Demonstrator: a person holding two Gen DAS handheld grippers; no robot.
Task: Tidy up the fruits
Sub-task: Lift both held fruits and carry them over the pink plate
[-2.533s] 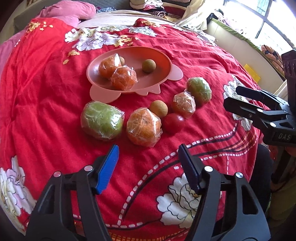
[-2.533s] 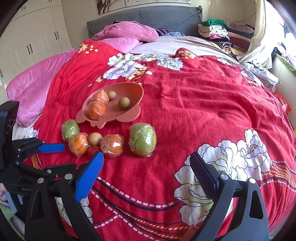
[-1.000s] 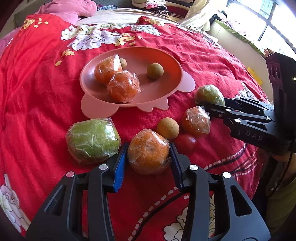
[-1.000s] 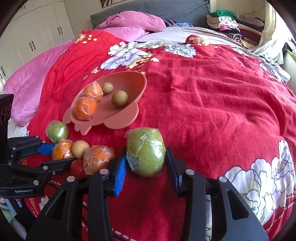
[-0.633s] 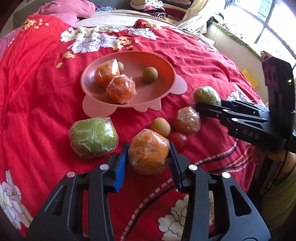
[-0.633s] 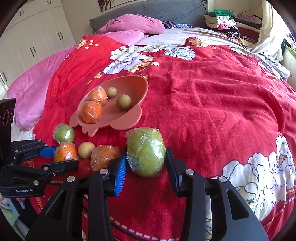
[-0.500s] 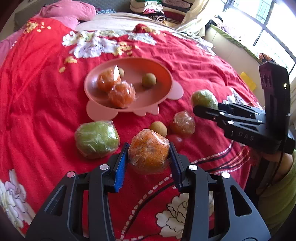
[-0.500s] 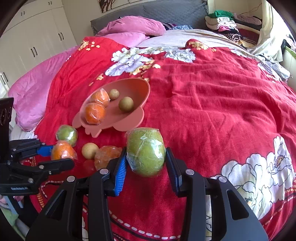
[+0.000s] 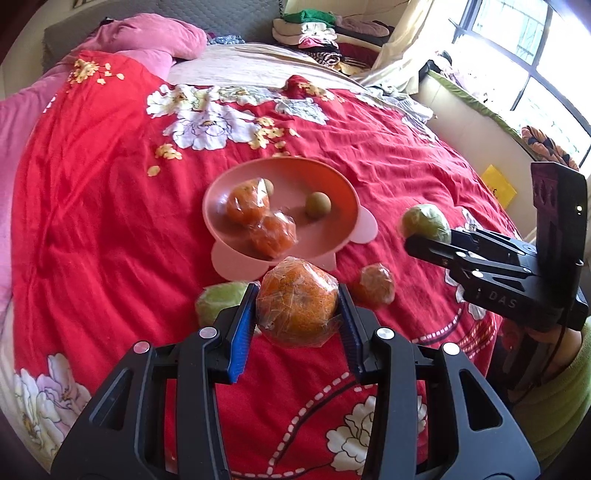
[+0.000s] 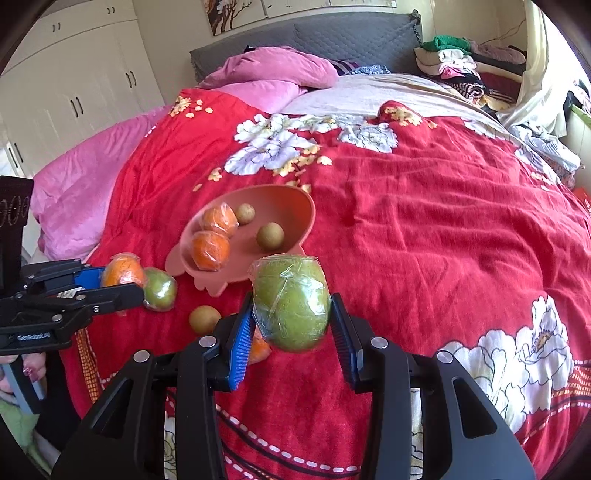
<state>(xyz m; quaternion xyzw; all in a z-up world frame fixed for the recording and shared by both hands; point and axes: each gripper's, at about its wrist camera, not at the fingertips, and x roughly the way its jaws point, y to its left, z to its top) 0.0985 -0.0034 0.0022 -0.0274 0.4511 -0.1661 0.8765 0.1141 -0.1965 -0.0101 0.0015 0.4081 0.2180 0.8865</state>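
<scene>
A plastic-wrapped orange (image 9: 297,302) and a wrapped green fruit (image 10: 291,302) are held aloft near the pink plate (image 9: 343,206).

A red floral quilt (image 10: 424,236) is covering the bed across the middle of both frames; pink pillows (image 10: 273,70) are lying at the upper centre against a grey padded headboard (image 10: 332,33); folded clothes (image 10: 461,66) are sitting stacked at the upper right; white wardrobe doors (image 10: 74,81) are filling the upper left; a sunlit window (image 9: 524,55) is glowing at the upper right.
</scene>
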